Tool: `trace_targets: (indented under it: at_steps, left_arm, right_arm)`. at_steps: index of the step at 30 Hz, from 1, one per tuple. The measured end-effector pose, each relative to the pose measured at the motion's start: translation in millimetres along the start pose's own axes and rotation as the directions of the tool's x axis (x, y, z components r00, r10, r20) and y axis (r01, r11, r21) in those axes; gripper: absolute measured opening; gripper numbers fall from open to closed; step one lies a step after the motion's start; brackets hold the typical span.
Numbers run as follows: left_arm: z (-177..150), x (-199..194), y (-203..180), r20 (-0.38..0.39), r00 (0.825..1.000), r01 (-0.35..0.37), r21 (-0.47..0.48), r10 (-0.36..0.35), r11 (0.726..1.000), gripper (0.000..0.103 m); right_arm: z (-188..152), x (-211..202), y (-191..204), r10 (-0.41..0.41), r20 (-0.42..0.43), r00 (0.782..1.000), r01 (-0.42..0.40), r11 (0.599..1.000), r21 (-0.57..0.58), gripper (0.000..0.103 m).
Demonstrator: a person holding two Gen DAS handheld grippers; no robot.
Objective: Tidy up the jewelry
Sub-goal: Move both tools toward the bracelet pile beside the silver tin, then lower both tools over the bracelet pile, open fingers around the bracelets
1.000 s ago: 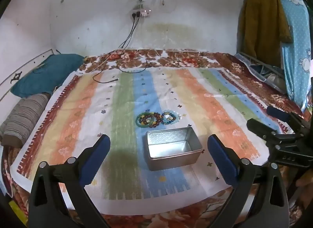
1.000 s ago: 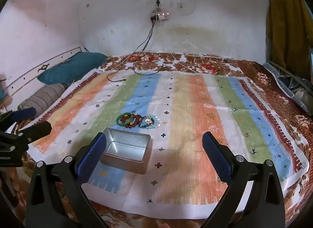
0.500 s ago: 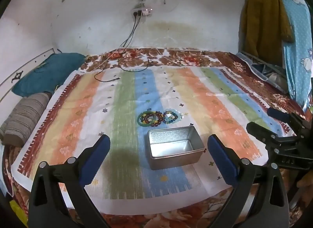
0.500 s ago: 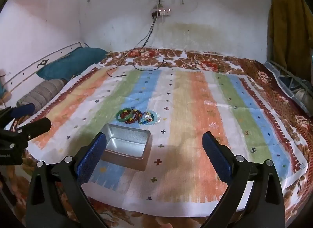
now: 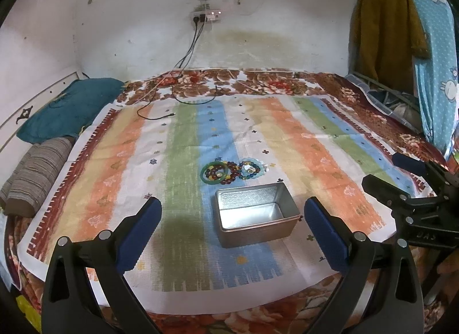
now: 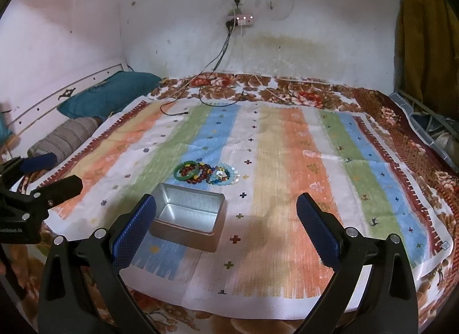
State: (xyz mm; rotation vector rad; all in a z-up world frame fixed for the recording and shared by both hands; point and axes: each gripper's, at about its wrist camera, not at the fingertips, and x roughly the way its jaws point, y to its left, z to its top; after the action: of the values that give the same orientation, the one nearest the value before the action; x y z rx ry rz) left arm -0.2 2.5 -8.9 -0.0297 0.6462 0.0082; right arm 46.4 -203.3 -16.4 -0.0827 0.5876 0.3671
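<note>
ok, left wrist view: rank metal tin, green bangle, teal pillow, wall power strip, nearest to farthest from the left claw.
1. Metal tin, just ahead between the fingers, right of centre.
2. Green bangle, beyond the tin, centre.
3. Teal pillow, far left.
4. Power strip, on the back wall.

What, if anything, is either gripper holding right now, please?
Nothing: left gripper and right gripper are open and empty, short of the silver metal tin.

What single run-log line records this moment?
left tool open | right tool open | bracelets on cloth | tin empty
</note>
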Motion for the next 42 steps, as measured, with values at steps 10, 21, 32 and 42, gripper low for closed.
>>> trace_targets:
  at_steps: [10,21,32,42]
  left_arm:
    - [5,6,3,-0.029,1.000,-0.005,-0.026,0.004,1.000,0.098]
    - [10,18,8,-0.067,0.997,-0.036,-0.041,0.033,0.999,0.098]
    - [20,42,9,-0.131,0.991,-0.043,-0.029,0.039,0.999,0.098]
    - [32,62,18,-0.184,0.982,-0.052,-0.066,0.039,0.996,0.098]
  right_arm:
    - [0,3,-1,-0.005,-0.021,1.000,0.005,1.000,0.002,0.099]
    - [4,16,-1,0.007,-0.061,0.998,-0.006,1.000,0.010,0.099]
    - [19,32,-8,-0.018,-0.074,0.997,0.021,0.999,0.038,0.099]
    - [32,54,-16,-0.001,-0.116,0.993,0.009,0.998,0.064,0.099]
